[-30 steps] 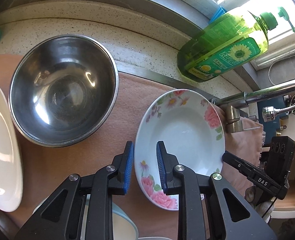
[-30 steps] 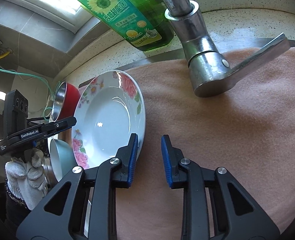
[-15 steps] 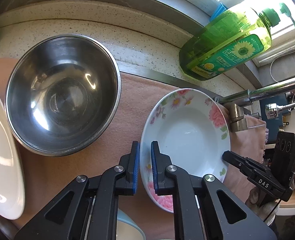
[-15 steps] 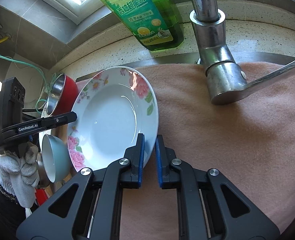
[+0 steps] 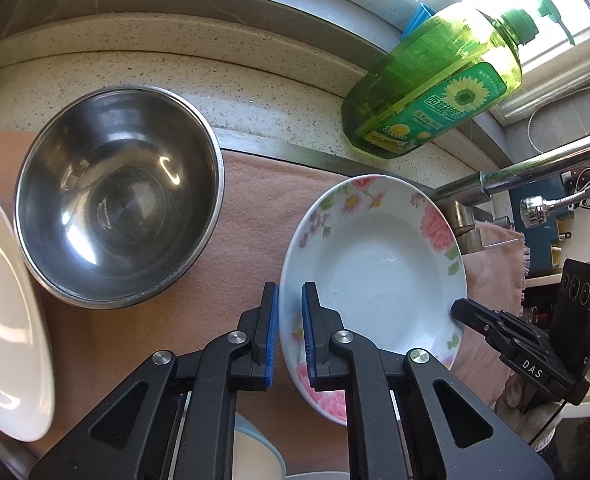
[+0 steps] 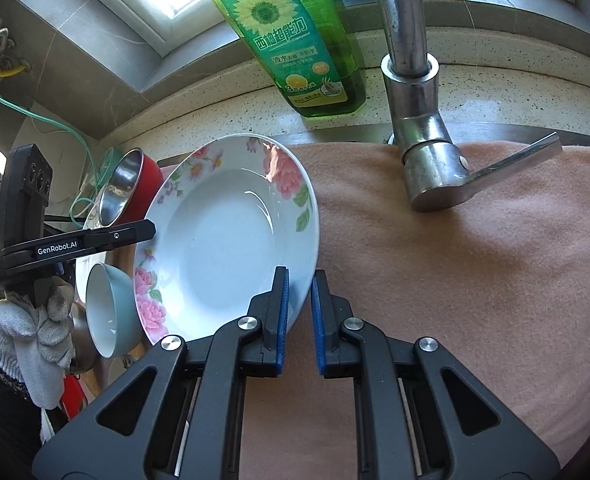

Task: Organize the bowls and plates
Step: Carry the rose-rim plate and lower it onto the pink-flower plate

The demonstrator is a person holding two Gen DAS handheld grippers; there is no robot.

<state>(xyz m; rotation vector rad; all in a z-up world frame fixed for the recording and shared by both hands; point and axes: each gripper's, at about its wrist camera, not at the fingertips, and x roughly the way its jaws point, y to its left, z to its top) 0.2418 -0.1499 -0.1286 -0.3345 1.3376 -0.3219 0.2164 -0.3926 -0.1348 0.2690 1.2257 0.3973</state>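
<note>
Plate pinned at both rims

Floral plate (image 5: 375, 276) sits over the pink cloth (image 5: 251, 200). Left gripper (image 5: 290, 332) is clamped on its 7 o'clock rim, right gripper (image 6: 299, 320) on the opposite rim. Steel bowl (image 5: 115, 196) lies at 10 o'clock.

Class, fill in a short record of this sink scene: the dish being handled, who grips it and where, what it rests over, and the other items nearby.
Dish handled: floral plate
Left gripper: shut on the plate's near-left rim
Right gripper: shut on the opposite rim
Surface below: pink cloth
Left of plate: steel bowl, white plate
Behind: green detergent bottle, faucet
Also seen: light blue bowl
</note>
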